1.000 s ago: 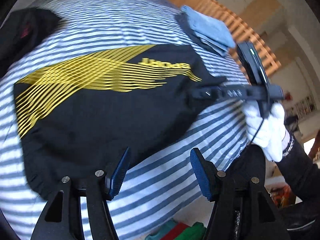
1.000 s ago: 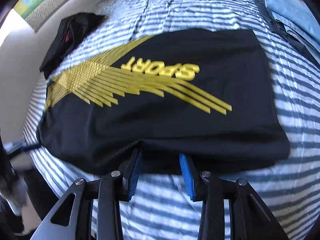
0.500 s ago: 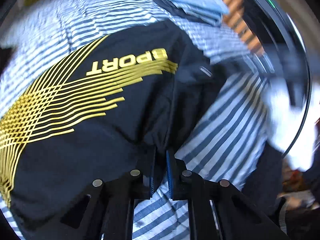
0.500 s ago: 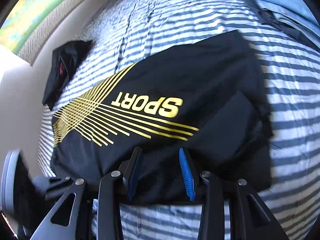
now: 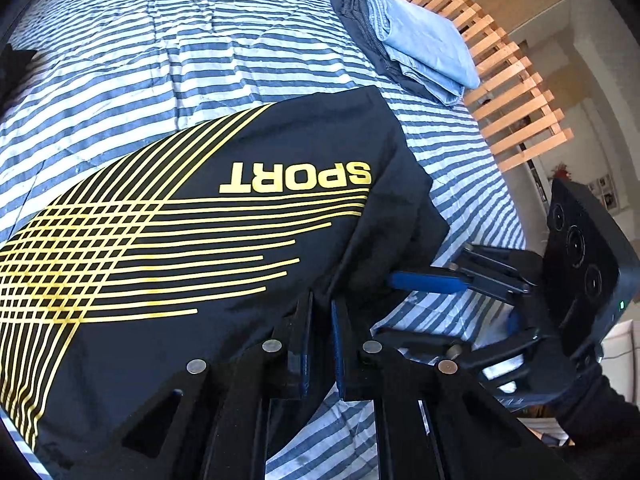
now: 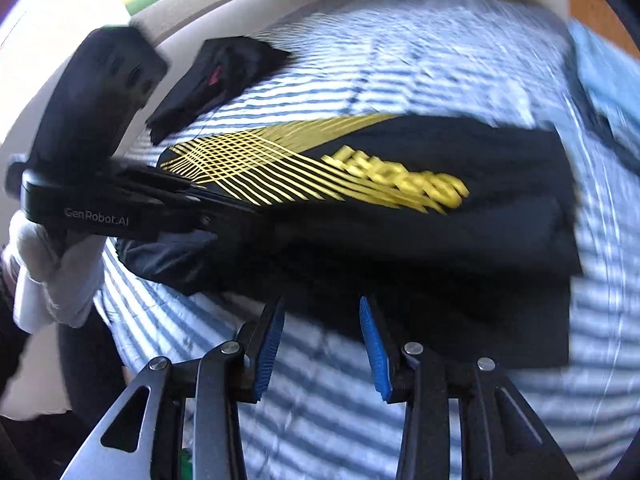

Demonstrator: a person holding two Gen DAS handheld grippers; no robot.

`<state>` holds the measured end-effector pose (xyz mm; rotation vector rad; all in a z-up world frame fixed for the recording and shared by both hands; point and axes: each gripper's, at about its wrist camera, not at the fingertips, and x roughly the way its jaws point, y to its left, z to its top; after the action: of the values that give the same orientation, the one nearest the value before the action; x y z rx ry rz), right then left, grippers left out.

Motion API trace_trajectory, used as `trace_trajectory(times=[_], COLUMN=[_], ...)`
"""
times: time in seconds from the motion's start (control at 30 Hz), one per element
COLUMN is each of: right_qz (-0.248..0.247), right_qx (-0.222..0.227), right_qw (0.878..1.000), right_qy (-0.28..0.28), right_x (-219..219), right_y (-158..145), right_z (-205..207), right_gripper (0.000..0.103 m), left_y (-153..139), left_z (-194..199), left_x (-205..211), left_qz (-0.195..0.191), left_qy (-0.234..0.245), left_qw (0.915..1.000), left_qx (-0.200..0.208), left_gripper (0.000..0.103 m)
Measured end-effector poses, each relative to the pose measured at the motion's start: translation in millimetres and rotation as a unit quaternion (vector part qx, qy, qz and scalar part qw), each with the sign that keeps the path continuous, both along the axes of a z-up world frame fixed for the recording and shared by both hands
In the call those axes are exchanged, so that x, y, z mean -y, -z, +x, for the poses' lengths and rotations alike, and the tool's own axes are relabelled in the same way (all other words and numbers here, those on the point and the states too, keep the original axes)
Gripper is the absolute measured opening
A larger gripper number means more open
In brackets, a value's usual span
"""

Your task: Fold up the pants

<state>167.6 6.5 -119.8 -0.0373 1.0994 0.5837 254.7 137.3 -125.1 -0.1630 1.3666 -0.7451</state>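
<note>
Black pants (image 5: 240,280) with yellow stripes and the word SPORT lie folded flat on the striped bed cover (image 5: 200,40). My left gripper (image 5: 320,320) is shut on their near edge, with a ridge of black cloth pinched between the pads. In the right wrist view the same gripper (image 6: 256,220) reaches in from the left, held by a white-gloved hand (image 6: 52,264). My right gripper (image 6: 322,320) stands at the pants' near right edge. Its jaws are opening and the pads are apart, not pressing. The cloth edge lies just at its tips, and one blue finger (image 5: 428,282) touches the pants' corner.
A stack of folded light-blue and dark clothes (image 5: 416,44) sits at the bed's far right, next to a wooden slatted rail (image 5: 512,92). A crumpled black garment (image 6: 216,76) lies at the far left by the wall. The bed's edge drops off just below both grippers.
My left gripper has moved in from the bed's edge onto the pants and shut on their near edge. My right gripper has drawn back off the cloth, rolled, and its jaws stand slightly wider.
</note>
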Motion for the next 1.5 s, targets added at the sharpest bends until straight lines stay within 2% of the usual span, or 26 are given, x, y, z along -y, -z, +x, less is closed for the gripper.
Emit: trace_trajectory(times=[0.07,0.2,0.3,0.43,0.57,0.63,0.7,0.73,0.87,0.9,0.93,1.0,1.07,1.13,1.27,1.43,1.5], right_qz=[0.004,0.002,-0.011,-0.037,-0.064,-0.054,-0.039,-0.034,-0.015,-0.014,-0.011,-0.009,-0.016,-0.022,-0.039,-0.034,-0.043], right_qx=[0.004,-0.015,-0.029,-0.010,-0.008,-0.013,-0.011,-0.014,-0.022,-0.020,-0.020,-0.019,-0.014,-0.012,-0.012,-0.016,-0.011], right_qw=[1.000,0.998,0.996,0.992,0.990,0.992,0.994,0.994,0.996,0.996,0.997,0.997,0.996,0.996,0.994,0.992,0.991], right_qy=[-0.025,-0.059,-0.080,-0.122,-0.122,-0.113,-0.102,-0.099,-0.083,-0.081,-0.080,-0.079,-0.082,-0.087,-0.103,-0.117,-0.130], right_x=[-13.8,-32.4,-38.6,-34.0,-22.1,-19.5,-19.2,-17.3,-18.3,-17.7,-16.9,-16.5,-16.4,-18.4,-21.4,-16.0,-17.3], right_y=[1.8,17.4,27.1,30.3,32.8,29.5,25.3,24.4,25.1,24.9,24.3,23.9,23.8,25.3,31.6,29.0,27.1], right_z=[6.6,18.0,8.8,-26.2,-38.4,-34.6,-29.5,-26.9,-15.7,-14.5,-14.6,-15.3,-21.5,-26.8,-39.8,-46.1,-50.0], right_gripper=[0.047,0.047,0.006,0.004,0.004,0.004,0.004,0.004,0.004,0.004,0.004,0.004,0.004,0.004,0.004,0.004,0.004], left_y=[1.0,4.6,8.2,9.8,8.2,4.0,2.0,1.5,4.9,7.4,10.2,20.3,20.5,20.1,15.0,16.1,16.9], left_z=[1.6,12.4,17.1,22.2,17.0,3.8,-7.7,-13.3,-26.4,-27.1,-27.2,-25.8,-25.5,-19.0,0.5,13.6,14.6], left_x=[0.6,-5.1,-9.4,-13.5,-14.5,-12.8,-5.9,-2.4,2.5,5.0,7.1,11.2,13.5,9.2,-3.5,-5.9,-7.9], left_qz=[-0.003,-0.015,-0.018,-0.020,-0.024,-0.044,-0.038,-0.030,-0.038,-0.028,-0.023,-0.024,-0.011,-0.019,-0.026,-0.002,-0.017], left_qy=[0.003,-0.007,-0.013,-0.022,-0.023,-0.018,-0.002,0.007,0.020,0.021,0.022,0.027,0.029,0.013,-0.020,-0.024,-0.027], left_qw=[1.0000,0.9998,0.9996,0.9995,0.9994,0.9988,0.9992,0.9995,0.9990,0.9993,0.9994,0.9987,0.9993,0.9994,0.9992,0.9996,0.9993], left_qx=[-0.002,-0.013,-0.018,-0.014,-0.007,-0.012,-0.013,-0.007,-0.016,-0.011,-0.013,-0.037,-0.021,-0.025,-0.023,-0.013,-0.018], left_gripper=[0.009,0.009,0.009,0.009,0.006,0.014,0.045,0.046,0.045,0.042,0.037,0.010,0.008,0.003,0.003,0.003,0.003])
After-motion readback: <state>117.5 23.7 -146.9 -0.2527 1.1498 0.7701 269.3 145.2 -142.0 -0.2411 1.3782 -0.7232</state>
